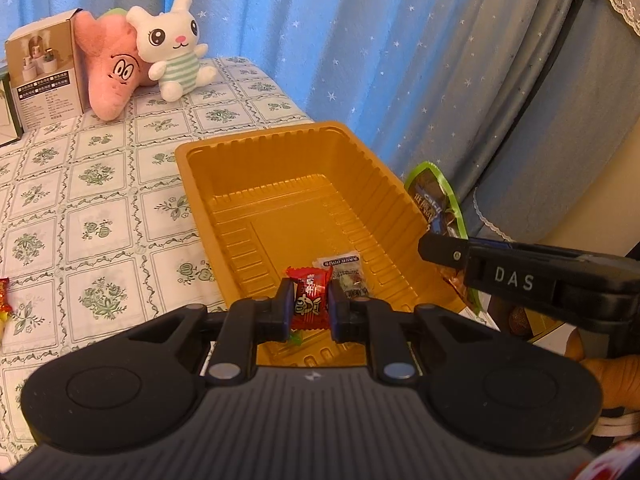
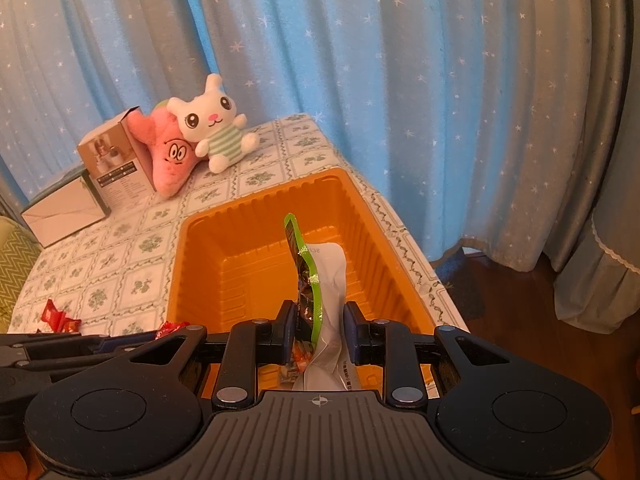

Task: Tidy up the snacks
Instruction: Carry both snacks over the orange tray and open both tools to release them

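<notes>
An orange plastic tray (image 1: pixel 208 216) (image 2: pixel 192 248) stands on the patterned tablecloth. My left gripper (image 1: pixel 310 306) is shut on a small red wrapped candy (image 1: pixel 309 300), held over the tray's near end. On the tray floor just beyond lies a clear-wrapped snack (image 1: pixel 348 276). My right gripper (image 2: pixel 320 328) is shut on a green-edged snack pouch (image 2: pixel 320 276) with a silver back, held upright above the tray's near edge. In the left wrist view that pouch (image 1: pixel 434 200) and the right gripper's fingers (image 1: pixel 444 254) show at the tray's right side.
A pink plush (image 1: pixel 110 68) and a white bunny plush (image 1: pixel 174 44) lean by a cardboard box (image 1: pixel 44 68) at the table's far end. Red-wrapped candies (image 2: pixel 58 318) lie on the cloth left of the tray. Blue starred curtains hang behind; the table's right edge (image 2: pixel 432 276) drops to a wooden floor.
</notes>
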The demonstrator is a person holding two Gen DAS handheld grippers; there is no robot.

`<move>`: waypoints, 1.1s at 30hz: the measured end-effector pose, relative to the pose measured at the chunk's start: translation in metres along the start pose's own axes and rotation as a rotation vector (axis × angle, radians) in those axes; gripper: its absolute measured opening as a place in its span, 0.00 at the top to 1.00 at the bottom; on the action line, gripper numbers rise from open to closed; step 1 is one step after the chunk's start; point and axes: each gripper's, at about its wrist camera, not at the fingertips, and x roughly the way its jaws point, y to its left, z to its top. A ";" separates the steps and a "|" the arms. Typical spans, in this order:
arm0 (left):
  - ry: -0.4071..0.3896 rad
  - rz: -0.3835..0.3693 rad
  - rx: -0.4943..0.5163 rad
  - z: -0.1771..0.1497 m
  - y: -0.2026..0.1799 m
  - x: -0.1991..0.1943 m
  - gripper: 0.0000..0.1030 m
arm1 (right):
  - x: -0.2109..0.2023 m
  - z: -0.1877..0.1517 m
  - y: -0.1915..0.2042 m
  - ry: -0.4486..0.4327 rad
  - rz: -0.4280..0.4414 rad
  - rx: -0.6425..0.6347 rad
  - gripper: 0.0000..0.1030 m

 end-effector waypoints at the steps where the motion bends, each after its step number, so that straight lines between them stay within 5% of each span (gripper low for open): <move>1: 0.001 -0.001 0.002 0.000 0.000 0.002 0.85 | 0.001 0.000 -0.001 0.000 -0.001 0.002 0.75; 21: -0.017 0.049 -0.029 -0.016 0.017 -0.012 0.79 | 0.009 -0.004 0.001 0.019 0.013 0.011 0.75; 33: -0.030 0.065 -0.059 -0.025 0.031 -0.027 0.79 | 0.016 0.001 0.015 -0.008 0.109 0.036 0.74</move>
